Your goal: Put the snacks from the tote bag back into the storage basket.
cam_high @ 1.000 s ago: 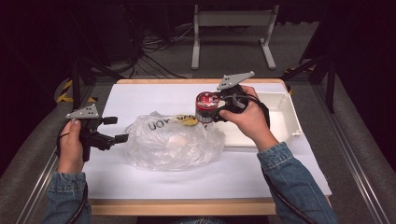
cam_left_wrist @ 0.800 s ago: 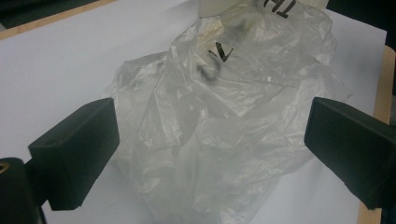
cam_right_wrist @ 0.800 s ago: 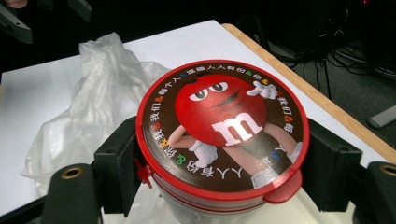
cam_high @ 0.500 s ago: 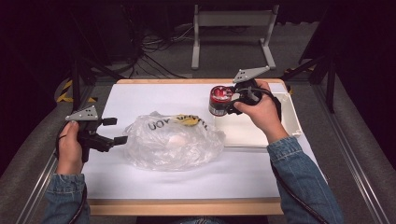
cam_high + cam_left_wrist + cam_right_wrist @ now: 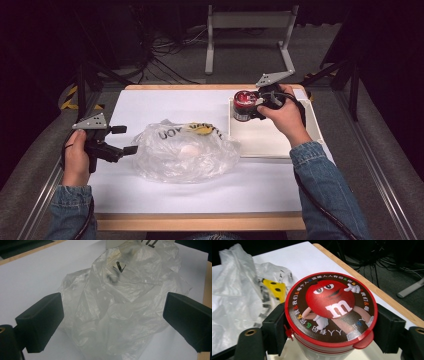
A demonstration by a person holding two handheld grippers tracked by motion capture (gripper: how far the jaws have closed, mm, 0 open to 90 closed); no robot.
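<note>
The right hand-held gripper clasps a round candy tub with a red lid, its two black jaws pressed against opposite sides just under the lid's rim. In the right gripper view the tub stands upright between the pads, its lid printed with a red cartoon character and a ring of small coloured lettering (a little red tab sticks out at the rim). Seen from above, the tub sits over the far left corner of a shallow white rectangular tray lying on the right side of the white-covered worktop; whether its base touches the tray I cannot tell.

The left hand-held gripper is released, its jaws spread wide and holding nothing, pointed at a crumpled clear plastic bag with black and yellow print in the middle of the worktop. In the left gripper view the bag lies just beyond the open pads.
</note>
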